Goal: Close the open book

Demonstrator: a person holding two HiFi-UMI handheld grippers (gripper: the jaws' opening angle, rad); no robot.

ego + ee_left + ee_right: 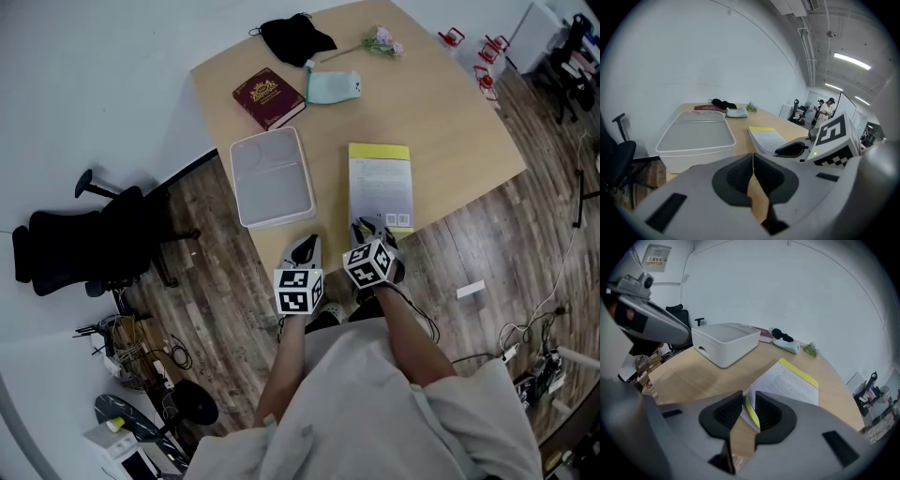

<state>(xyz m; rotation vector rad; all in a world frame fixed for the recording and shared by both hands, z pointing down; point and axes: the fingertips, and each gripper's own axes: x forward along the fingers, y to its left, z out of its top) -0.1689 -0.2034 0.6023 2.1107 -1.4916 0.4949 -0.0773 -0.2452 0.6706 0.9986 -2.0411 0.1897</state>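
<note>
- left tool [306, 246] sits at the near edge of the bench [450, 112], jaws together on nothing.
- the book [380, 183] lies on the bench just beside a white tray [272, 176].
- right tool [371, 229] has its jaws slightly apart, the book's near edge between them.

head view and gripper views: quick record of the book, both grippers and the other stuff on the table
book: white-paged book with yellow strip, lying on the light wooden table by its near edge
right gripper: jaws apart, the book's near edge between them, top leaf slightly lifted
left gripper: shut, empty
left of book: white plastic tray
far side: maroon hardcover book, black cloth, mint-green cloth
</note>
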